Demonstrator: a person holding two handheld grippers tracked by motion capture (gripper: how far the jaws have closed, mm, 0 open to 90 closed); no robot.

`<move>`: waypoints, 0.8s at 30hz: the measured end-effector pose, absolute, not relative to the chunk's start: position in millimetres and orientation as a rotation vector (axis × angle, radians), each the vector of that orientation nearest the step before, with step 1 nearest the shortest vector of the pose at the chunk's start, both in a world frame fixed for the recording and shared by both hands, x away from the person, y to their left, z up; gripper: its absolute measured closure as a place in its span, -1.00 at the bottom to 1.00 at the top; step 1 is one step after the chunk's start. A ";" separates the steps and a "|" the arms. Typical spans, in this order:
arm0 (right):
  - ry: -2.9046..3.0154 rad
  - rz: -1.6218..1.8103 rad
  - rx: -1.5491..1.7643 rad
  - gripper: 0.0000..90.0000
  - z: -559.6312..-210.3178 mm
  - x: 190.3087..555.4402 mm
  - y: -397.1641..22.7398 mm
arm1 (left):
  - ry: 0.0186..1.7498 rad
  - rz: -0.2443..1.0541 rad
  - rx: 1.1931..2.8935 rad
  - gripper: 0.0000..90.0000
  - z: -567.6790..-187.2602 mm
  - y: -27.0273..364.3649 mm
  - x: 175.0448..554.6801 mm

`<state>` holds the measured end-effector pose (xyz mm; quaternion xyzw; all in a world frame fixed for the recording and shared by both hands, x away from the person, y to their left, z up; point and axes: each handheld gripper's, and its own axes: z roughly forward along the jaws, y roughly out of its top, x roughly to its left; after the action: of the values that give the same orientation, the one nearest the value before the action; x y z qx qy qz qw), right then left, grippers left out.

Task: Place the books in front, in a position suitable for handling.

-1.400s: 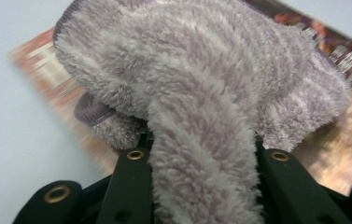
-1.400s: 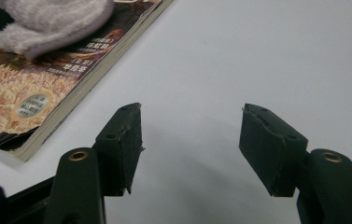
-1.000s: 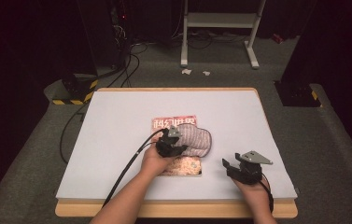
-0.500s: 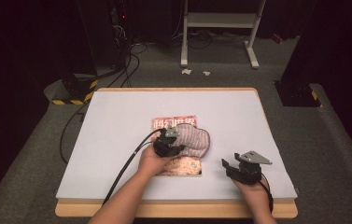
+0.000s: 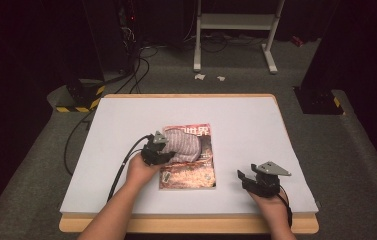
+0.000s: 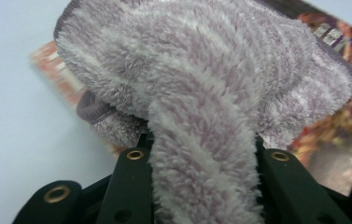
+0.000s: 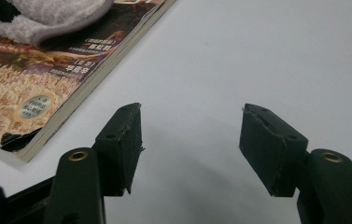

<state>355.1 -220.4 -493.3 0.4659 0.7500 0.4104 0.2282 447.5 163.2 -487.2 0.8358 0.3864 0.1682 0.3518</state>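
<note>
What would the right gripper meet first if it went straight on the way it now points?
Probably the bare white table top: the right gripper is open with nothing between its jaws. The magazine lies off to one side, though depth is hard to judge.

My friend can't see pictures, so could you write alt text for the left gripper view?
A fluffy grey-and-white striped towel is pinched between the left gripper's two black fingers, bunching up in front of the camera. Beneath it lies a colourful magazine on a pale table.
</note>
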 end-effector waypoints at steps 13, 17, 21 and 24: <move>2.059 1.141 1.301 -0.14 -493.5 355.7 -221.2 | 1.063 0.482 2.112 0.51 -478.9 185.3 463.3; 2.050 1.156 1.304 -0.14 -492.4 355.3 -222.3 | 1.085 0.487 2.108 0.51 -479.1 182.4 473.8; 2.055 1.154 1.299 -0.14 -492.2 354.7 -222.4 | 1.102 0.492 2.110 0.51 -482.9 180.7 480.4; 2.047 1.161 1.298 -0.14 -490.8 354.7 -224.0 | 1.121 0.495 2.106 0.51 -486.1 181.1 487.7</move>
<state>354.7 -224.0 -490.8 0.4708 0.7420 0.4209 0.2251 487.7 181.1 -486.1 0.8112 0.4317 0.1906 0.3454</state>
